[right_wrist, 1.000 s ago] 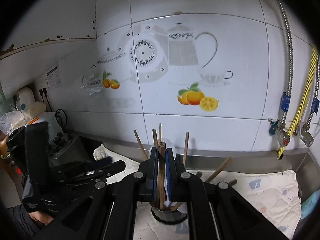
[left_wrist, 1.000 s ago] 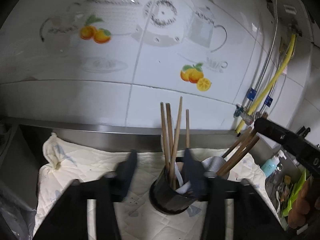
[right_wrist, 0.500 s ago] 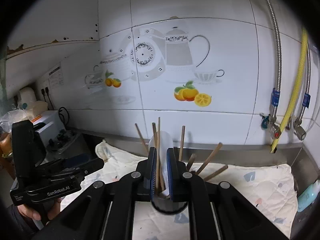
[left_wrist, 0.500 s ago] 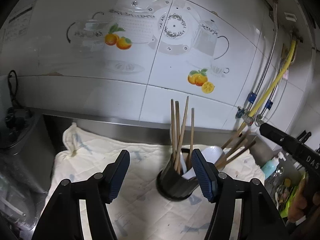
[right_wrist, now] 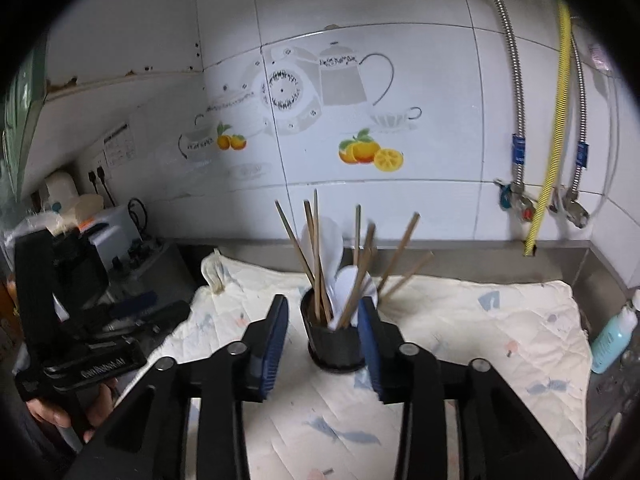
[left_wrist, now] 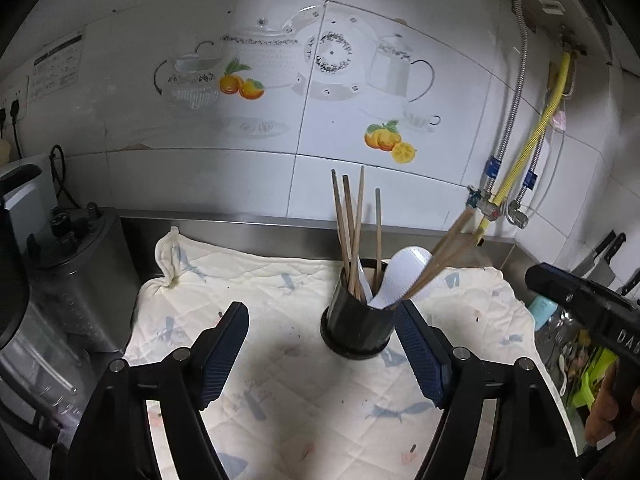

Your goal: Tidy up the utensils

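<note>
A black utensil holder (left_wrist: 357, 326) stands on a cream quilted cloth (left_wrist: 280, 380). It holds several wooden chopsticks (left_wrist: 352, 228) and a white spoon (left_wrist: 402, 276). The holder also shows in the right wrist view (right_wrist: 335, 340), with chopsticks (right_wrist: 316, 256) and a white spoon (right_wrist: 350, 286) in it. My left gripper (left_wrist: 322, 344) is open and empty, just in front of the holder. My right gripper (right_wrist: 323, 334) is open and empty, its fingers on either side of the holder, seemingly in front of it. The right gripper (left_wrist: 580, 304) also shows at the right in the left wrist view.
A tiled wall with metal and yellow hoses (right_wrist: 548, 168) lies behind. A steel appliance (left_wrist: 68, 280) stands left of the cloth. A teal bottle (right_wrist: 612, 338) stands at the right edge. Knives (left_wrist: 600, 256) hang at the far right. The left gripper (right_wrist: 80, 344) shows at the left.
My right gripper has opened, let go of the chopstick and pulled back. My left gripper has also drawn back from the holder. The released chopstick now rests in the holder.
</note>
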Demonstrator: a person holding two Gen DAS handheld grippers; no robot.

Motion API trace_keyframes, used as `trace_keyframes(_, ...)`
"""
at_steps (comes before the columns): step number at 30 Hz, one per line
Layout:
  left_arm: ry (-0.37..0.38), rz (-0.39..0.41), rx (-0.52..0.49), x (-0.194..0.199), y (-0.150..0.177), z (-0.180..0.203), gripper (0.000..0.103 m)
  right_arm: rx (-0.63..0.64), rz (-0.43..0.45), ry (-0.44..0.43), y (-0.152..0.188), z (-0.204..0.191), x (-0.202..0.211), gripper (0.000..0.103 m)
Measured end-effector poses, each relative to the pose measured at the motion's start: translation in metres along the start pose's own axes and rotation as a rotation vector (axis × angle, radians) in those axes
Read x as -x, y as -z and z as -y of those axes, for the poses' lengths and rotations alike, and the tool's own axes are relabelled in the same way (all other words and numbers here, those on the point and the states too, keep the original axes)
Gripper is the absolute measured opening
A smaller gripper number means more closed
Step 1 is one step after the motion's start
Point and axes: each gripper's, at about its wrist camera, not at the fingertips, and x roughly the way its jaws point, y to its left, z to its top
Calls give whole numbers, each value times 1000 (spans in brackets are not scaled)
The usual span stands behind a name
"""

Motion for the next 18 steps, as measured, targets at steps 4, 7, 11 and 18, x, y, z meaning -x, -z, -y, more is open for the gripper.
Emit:
trace_keyframes(4, -16, -1, -20, 13, 11, 10, 83, 3, -33, 15, 15, -2, 7, 45)
trace_keyframes(7, -23, -3, -35, 22, 19, 16, 86, -3, -53, 16, 26, -1, 12, 46)
trace_keyframes(11, -35, -7, -47, 31, 30, 23, 88, -17, -80, 24, 40, 0, 19, 48)
trace_keyframes(18, -52, -24, -41, 46, 46, 29, 88, -17, -104, 41, 60, 1, 29, 49)
